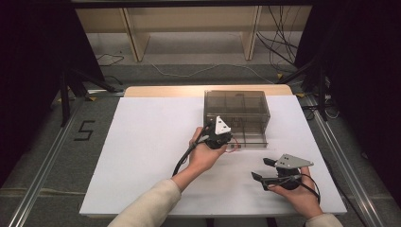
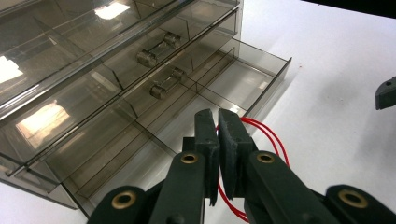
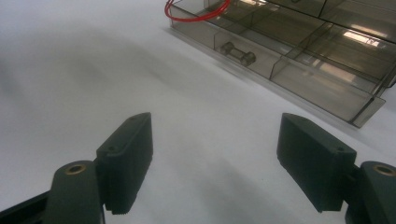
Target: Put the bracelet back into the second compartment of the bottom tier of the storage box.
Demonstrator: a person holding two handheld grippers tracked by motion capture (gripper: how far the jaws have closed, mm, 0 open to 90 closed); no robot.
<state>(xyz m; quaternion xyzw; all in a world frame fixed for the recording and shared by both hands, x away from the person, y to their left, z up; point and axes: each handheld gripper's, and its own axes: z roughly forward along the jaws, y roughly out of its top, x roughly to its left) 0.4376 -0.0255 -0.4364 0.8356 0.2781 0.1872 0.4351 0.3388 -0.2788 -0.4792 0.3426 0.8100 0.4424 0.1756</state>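
Observation:
A smoked clear drawer cabinet [image 1: 236, 106] stands at the back of the white table [image 1: 142, 151], with its bottom drawer [image 1: 253, 138] pulled out. My left gripper [image 1: 226, 137] hovers at the drawer's front left corner, shut on a thin red wire loop [image 1: 232, 147]. In the left gripper view the jaws [image 2: 217, 117] pinch the red wire [image 2: 272, 136], which curls out over the drawer's front compartment [image 2: 233, 79]. My right gripper [image 1: 261, 168] lies low near the table's front right, open, with nothing between its jaws [image 3: 217, 135]. The red wire [image 3: 196, 14] and the open drawer [image 3: 299, 74] lie ahead of it.
The drawers have clear dividers and small bar handles [image 2: 163, 86]. Wooden shelving [image 1: 189, 28] and loose cables [image 1: 279, 42] lie on the floor beyond the table. Metal rails [image 1: 42, 165] run along both sides of the table.

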